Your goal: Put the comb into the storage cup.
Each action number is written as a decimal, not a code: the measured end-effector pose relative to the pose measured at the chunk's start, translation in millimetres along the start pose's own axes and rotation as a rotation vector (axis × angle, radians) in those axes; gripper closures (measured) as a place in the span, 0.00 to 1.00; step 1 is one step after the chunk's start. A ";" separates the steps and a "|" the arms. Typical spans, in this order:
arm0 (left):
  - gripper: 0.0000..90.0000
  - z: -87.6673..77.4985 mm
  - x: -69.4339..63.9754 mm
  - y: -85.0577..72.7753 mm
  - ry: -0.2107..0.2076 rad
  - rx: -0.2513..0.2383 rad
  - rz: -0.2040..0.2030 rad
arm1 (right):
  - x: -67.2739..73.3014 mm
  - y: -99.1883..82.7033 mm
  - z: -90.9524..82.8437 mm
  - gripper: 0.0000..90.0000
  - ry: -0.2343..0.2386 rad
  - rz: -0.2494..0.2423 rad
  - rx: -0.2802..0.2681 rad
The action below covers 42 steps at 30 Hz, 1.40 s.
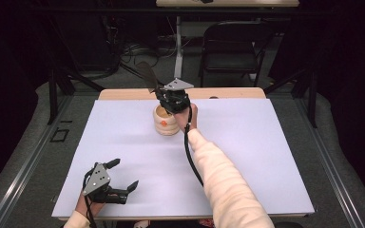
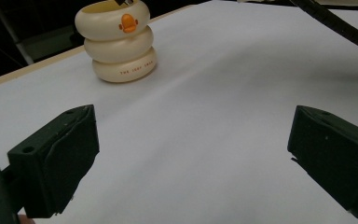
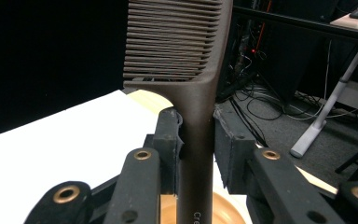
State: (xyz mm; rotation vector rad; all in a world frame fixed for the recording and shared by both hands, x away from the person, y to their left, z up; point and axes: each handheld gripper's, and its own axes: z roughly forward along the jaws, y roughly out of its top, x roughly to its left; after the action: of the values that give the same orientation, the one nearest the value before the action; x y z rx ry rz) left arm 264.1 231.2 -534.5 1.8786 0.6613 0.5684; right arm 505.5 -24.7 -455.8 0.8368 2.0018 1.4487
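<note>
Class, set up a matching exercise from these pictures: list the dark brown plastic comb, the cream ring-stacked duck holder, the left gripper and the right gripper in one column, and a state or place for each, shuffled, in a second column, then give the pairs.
Column one:
1. dark brown plastic comb
2. cream ring-stacked duck holder
3. left gripper
4. right gripper

Column two:
A. jaws apart, nothing between them, near the table's front edge
B. stands on the white table, toward its far edge
C. clamped by its handle, teeth pointing up
D. shut on a handle, above the holder

Pairs: 1-C, 2-B, 3-A, 4-D
</note>
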 end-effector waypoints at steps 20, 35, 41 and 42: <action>0.02 0.0 0.0 0.1 -0.001 0.000 0.002 | 2.4 -10.5 6.6 0.80 0.012 0.000 0.031; 0.02 0.0 -0.2 0.2 0.000 0.002 0.002 | 2.2 -16.9 8.5 0.80 0.013 -0.002 0.050; 0.02 0.1 -0.4 0.2 0.000 0.002 0.001 | 2.1 -18.5 9.0 0.80 0.015 -0.001 0.058; 0.02 0.3 -0.4 0.1 0.000 0.000 0.001 | 1.9 -18.8 9.1 0.80 0.015 -0.003 0.062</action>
State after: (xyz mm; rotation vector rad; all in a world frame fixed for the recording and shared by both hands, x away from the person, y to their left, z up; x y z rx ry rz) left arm 264.1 230.7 -534.6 1.8787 0.6603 0.5686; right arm 507.5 -22.0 -476.5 0.8502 2.0678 1.4018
